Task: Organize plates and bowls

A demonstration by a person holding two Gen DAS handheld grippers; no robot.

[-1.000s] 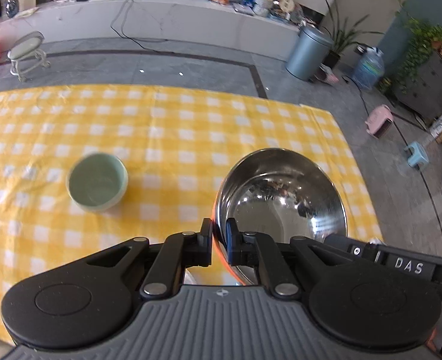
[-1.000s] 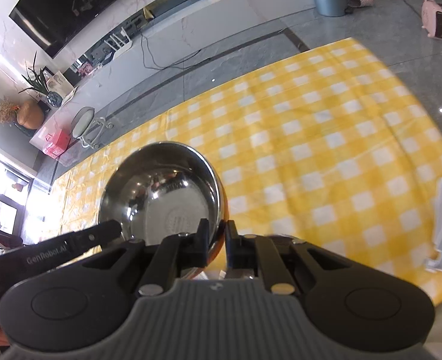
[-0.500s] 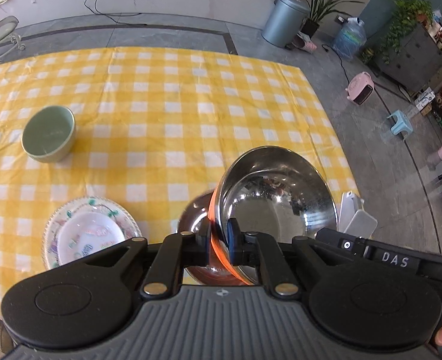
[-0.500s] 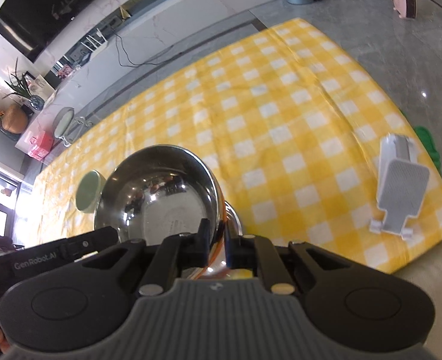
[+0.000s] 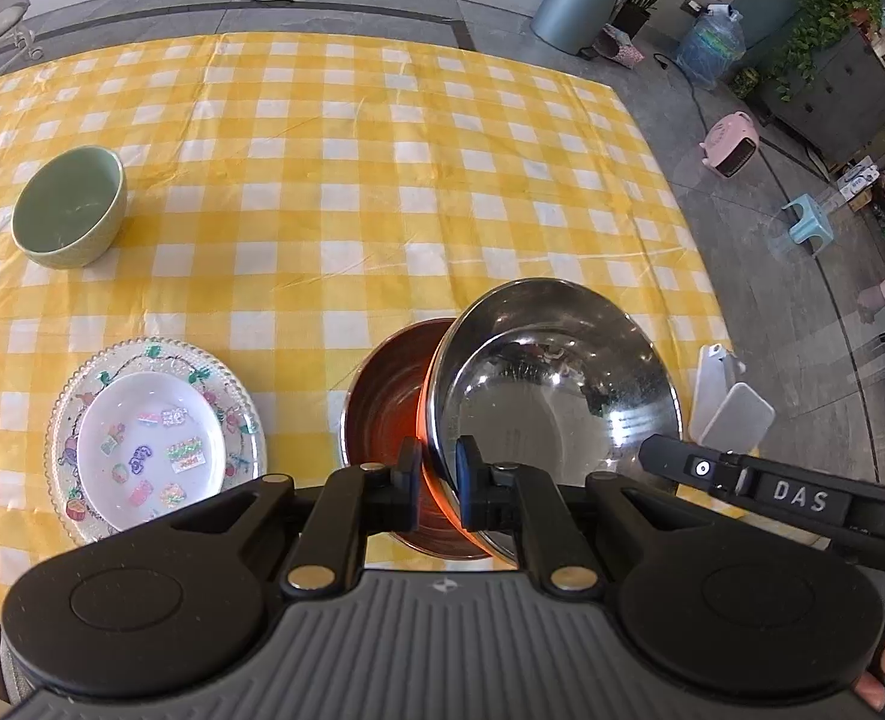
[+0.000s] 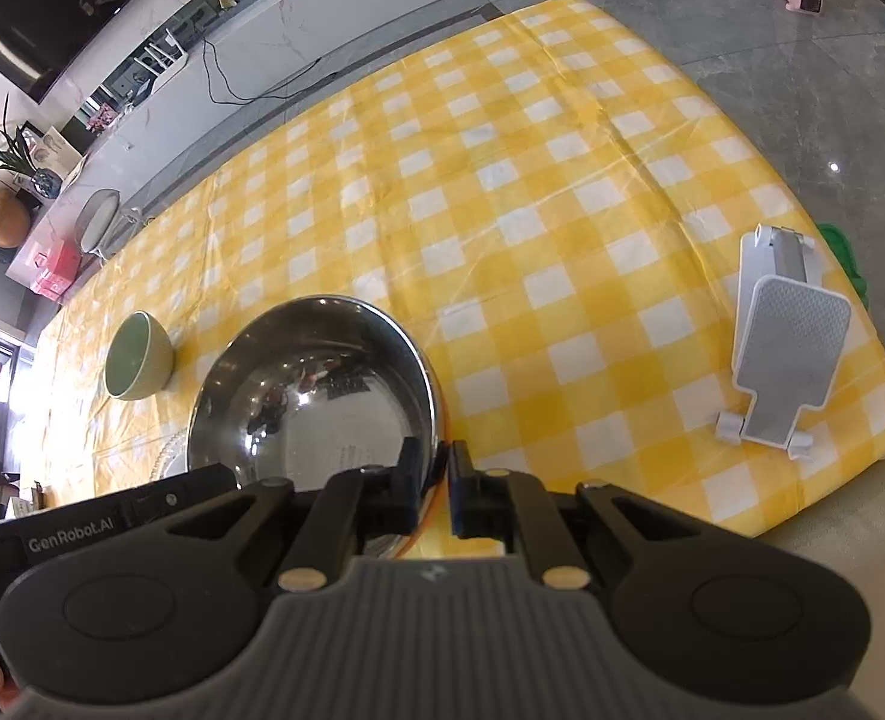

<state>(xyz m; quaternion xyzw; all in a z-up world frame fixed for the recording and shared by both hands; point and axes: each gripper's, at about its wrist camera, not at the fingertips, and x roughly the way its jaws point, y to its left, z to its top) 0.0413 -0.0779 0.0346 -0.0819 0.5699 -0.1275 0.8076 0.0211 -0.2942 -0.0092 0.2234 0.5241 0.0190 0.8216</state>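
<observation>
You are carrying the big steel bowl (image 5: 553,396) between both grippers, tilted and held just over the second steel bowl (image 5: 391,414) that sits on the yellow checked tablecloth (image 5: 382,180). By the look of it this is the nesting step, with one bowl going inside the other. The next move calls for levelling the carried bowl, centring it over the one below, lowering it until it seats, and only then letting the fingers part. The left gripper (image 5: 437,483) is clamped on the carried bowl's near-left rim, and the right gripper (image 6: 432,483) pinches its opposite rim, so both are closed on the same bowl. That bowl is shiny and mirror-like inside, with an orange glow along its outer wall; the lower bowl's inside shows a reddish tint. To the left of the lower bowl, a small white plate with stickers (image 5: 151,450) rests on a patterned glass plate (image 5: 244,414). Further beyond those, well apart, stands the green ceramic bowl (image 5: 70,207), upright and empty.
</observation>
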